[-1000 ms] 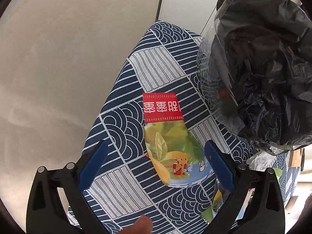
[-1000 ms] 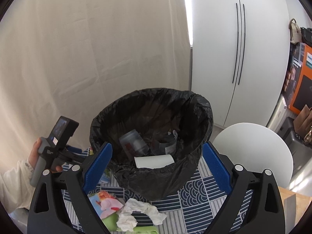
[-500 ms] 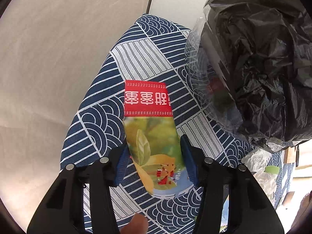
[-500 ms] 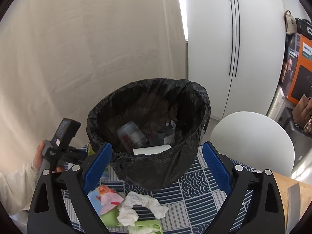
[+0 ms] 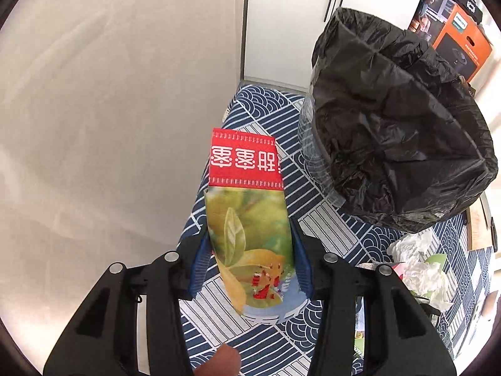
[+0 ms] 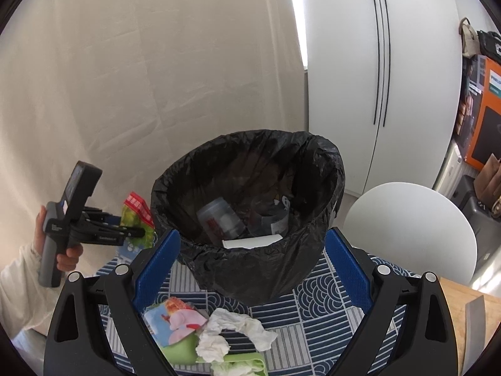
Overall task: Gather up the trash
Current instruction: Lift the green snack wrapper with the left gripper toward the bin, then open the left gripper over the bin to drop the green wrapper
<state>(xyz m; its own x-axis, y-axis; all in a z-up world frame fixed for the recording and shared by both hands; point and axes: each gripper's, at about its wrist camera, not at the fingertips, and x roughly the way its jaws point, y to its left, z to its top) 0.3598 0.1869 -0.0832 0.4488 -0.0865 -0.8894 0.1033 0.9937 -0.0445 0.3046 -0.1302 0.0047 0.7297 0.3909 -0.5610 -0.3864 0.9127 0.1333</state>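
Note:
A flat snack packet (image 5: 247, 219), red at the top and green below, hangs clear above the blue patterned tablecloth (image 5: 266, 116). My left gripper (image 5: 250, 250) is still closing, and its blue pads press the packet's two edges. From the right wrist view the same packet (image 6: 137, 216) sits in the left gripper (image 6: 134, 232), just left of the black-lined bin (image 6: 175, 172). The bin (image 5: 391, 131) stands to the packet's right and holds a plastic cup and some paper. My right gripper (image 6: 250, 266) is open in front of the bin with nothing between its pads.
A crumpled tissue (image 6: 231, 332), a pictured wrapper (image 6: 175, 319) and green scraps (image 6: 184, 347) lie on the cloth near my right gripper. A white round chair (image 6: 407, 228) stands at the right. A cream curtain and white cabinet doors stand behind the table.
The left jaws went from wide open to closed on the packet, then lifted it off the cloth, bringing more of the bin into view. The right gripper stays open in front of the bin.

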